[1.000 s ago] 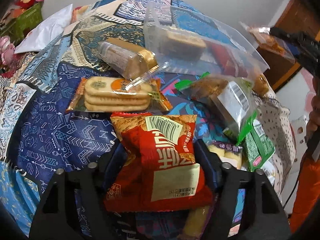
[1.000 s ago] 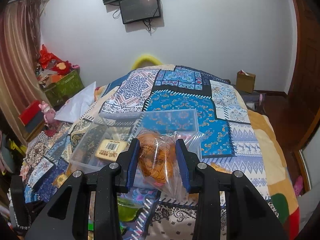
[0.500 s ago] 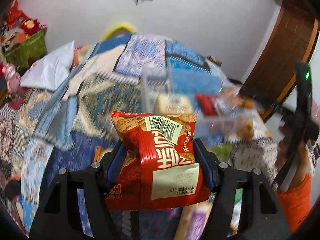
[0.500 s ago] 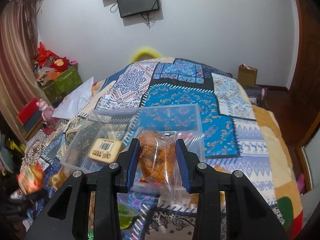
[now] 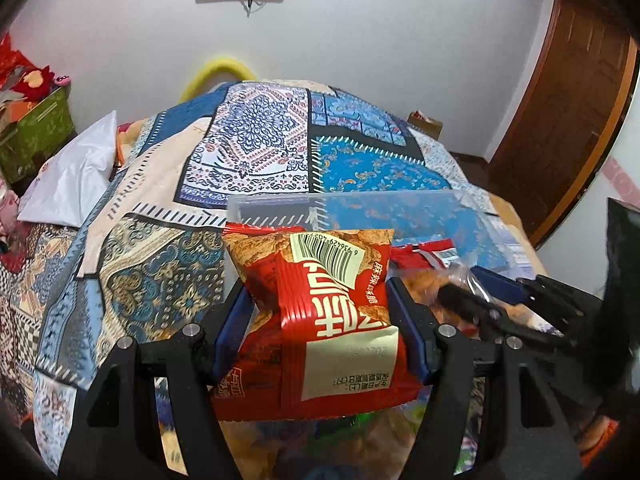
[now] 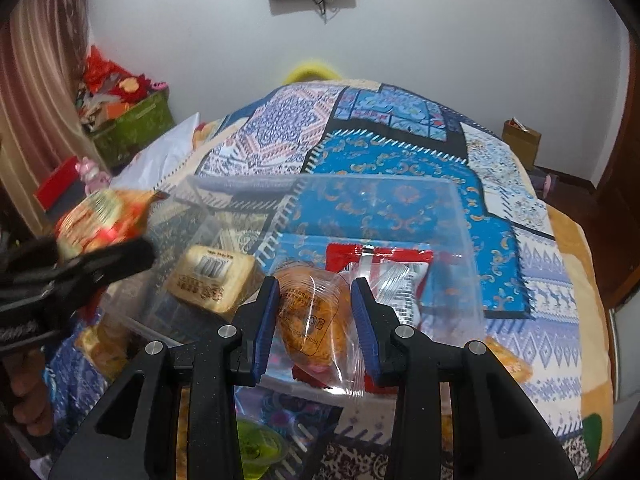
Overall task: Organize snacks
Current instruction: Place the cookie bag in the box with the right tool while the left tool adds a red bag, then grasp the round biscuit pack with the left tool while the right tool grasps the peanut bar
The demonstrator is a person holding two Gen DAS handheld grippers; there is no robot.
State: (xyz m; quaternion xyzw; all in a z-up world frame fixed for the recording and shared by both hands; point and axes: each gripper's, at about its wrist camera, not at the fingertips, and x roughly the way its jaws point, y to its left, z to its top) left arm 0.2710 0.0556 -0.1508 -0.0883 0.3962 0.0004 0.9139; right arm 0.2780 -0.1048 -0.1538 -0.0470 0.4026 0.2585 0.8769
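Your left gripper (image 5: 320,320) is clamped on a red snack packet (image 5: 320,320), held up before the clear plastic box (image 5: 460,204). Your right gripper (image 6: 314,320) pinches a clear-wrapped orange pastry (image 6: 310,312) over that box on the patterned quilt (image 6: 400,148). A yellow snack pack (image 6: 212,278) and a red-and-silver packet (image 6: 384,264) lie inside it.

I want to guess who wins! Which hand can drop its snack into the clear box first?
Probably right: the right gripper holds its clear-wrapped pastry over the clear box; the left gripper, gripping the red packet, is beside it.
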